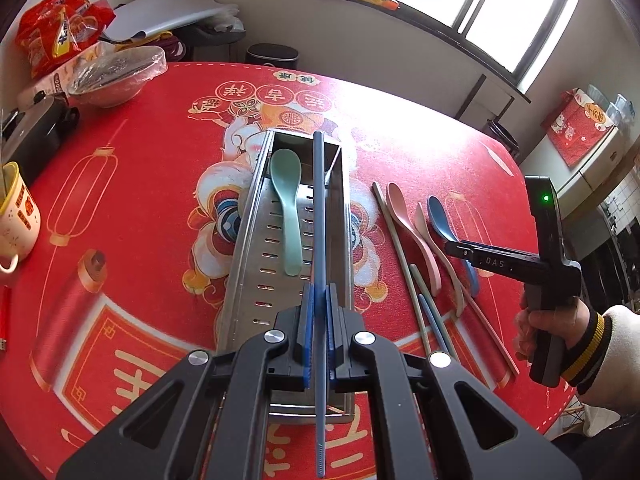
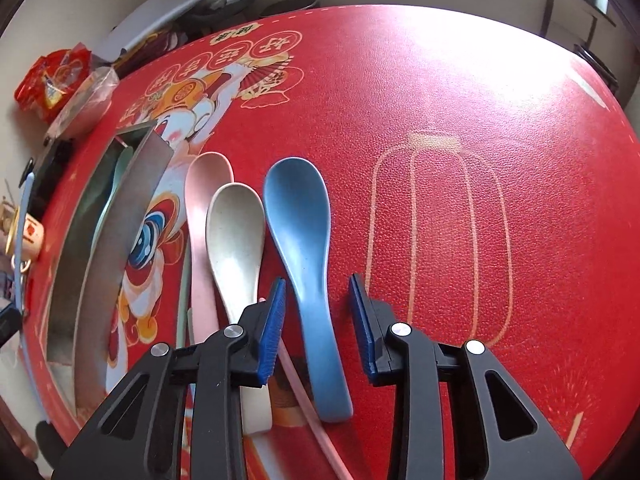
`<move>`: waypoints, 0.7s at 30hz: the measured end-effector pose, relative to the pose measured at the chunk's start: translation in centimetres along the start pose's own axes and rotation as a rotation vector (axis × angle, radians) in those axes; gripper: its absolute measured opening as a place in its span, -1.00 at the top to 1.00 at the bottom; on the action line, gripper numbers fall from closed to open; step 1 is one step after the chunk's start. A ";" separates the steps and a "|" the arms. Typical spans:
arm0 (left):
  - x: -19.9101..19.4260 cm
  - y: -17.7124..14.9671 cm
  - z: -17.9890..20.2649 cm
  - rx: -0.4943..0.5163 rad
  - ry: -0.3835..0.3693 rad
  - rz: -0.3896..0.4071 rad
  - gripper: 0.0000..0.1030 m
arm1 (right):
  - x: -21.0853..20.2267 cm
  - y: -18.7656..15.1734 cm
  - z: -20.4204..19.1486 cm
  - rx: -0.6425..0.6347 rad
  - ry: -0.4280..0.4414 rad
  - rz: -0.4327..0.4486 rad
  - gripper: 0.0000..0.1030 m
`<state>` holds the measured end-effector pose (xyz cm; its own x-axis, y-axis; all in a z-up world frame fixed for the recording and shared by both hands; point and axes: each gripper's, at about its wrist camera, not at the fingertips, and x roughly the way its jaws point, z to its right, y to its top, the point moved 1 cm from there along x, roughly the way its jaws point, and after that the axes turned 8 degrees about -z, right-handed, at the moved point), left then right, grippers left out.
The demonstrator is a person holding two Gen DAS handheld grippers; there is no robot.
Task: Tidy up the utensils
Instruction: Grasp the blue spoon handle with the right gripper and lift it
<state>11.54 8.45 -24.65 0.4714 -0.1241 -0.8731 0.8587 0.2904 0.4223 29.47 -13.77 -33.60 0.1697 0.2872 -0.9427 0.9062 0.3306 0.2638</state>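
**Left clamps a blue chopstick over the tray; right gapes around the blue spoon**

The left hand-held gripper is closed tight on a blue chopstick, its pads pinching the stick partway along. The stick runs lengthwise above a metal tray, on the right side of it. In the tray's left part lies a green spoon, bowl pointing away.

The right hand-held gripper is spread wide and holds nothing. Its fingers stand on either side of the handle of a blue spoon lying on the desk; whether the pads touch it cannot be told. Just left of that spoon lie a cream spoon and a pink spoon, side by side, with a pink chopstick running beneath the handles. More chopsticks lie between the spoons and the tray. At the desk's far left edge stand a covered bowl and a mug.
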 end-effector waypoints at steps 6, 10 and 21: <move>0.0 0.2 -1.1 -0.014 0.000 -0.009 0.90 | 0.1 -0.1 -0.7 0.008 -0.010 -0.011 0.69; 0.2 0.5 -1.6 -0.017 -0.007 -0.020 0.90 | -0.5 -0.6 -0.6 0.050 0.005 0.007 0.69; 2.6 2.8 -1.5 0.025 -0.040 -0.065 0.90 | -4.0 -2.3 -0.8 0.116 0.064 0.082 0.69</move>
<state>14.85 10.40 -26.09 0.4219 -0.1795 -0.8887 0.8921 0.2572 0.3716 26.42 -14.89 -30.29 0.2237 0.3670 -0.9029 0.9296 0.1981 0.3108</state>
